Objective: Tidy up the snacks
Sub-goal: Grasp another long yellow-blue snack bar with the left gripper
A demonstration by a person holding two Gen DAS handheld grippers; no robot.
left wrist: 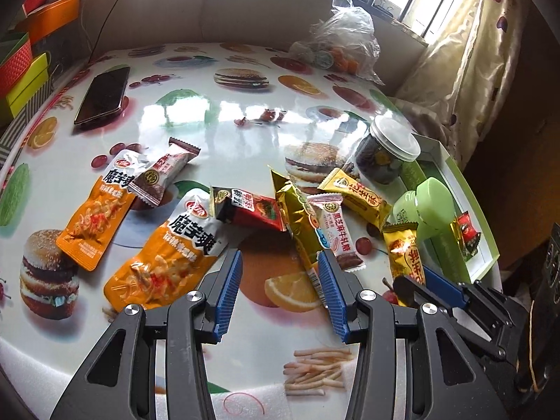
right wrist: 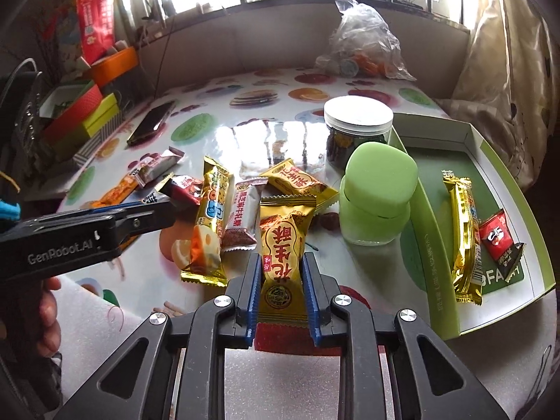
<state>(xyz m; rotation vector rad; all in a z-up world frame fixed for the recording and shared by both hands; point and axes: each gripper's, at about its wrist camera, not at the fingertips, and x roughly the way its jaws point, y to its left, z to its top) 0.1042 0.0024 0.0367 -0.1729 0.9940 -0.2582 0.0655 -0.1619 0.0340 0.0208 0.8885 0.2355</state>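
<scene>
Right gripper clamps a gold peanut-candy packet, blue pads pressed on both sides of it, packet upright between the fingers, over the table. Left gripper stands open, nothing between its pads, hovering above the tablecloth's orange print.

Green-and-white tray box at 3 o'clock of the held packet, on the table's right edge. Inside it: a long gold snack bar lying lengthwise, and a small red-and-black packet just beside it at its 3 o'clock. The box's far half is bare green floor.

Green-lidded jar just outside the box's left wall, at 1 o'clock of the held packet. Clear jar with white lid behind it at 12 o'clock, dark contents, can't tell what.

Loose snacks on the table: two orange konjac pouches at 9–10 o'clock of the left gripper, red packet at 12, gold long pack and white nougat bar at 1, another gold peanut packet beyond.

Clear plastic bag at the table's far edge, round items inside, blurred. Phone at far left.
</scene>
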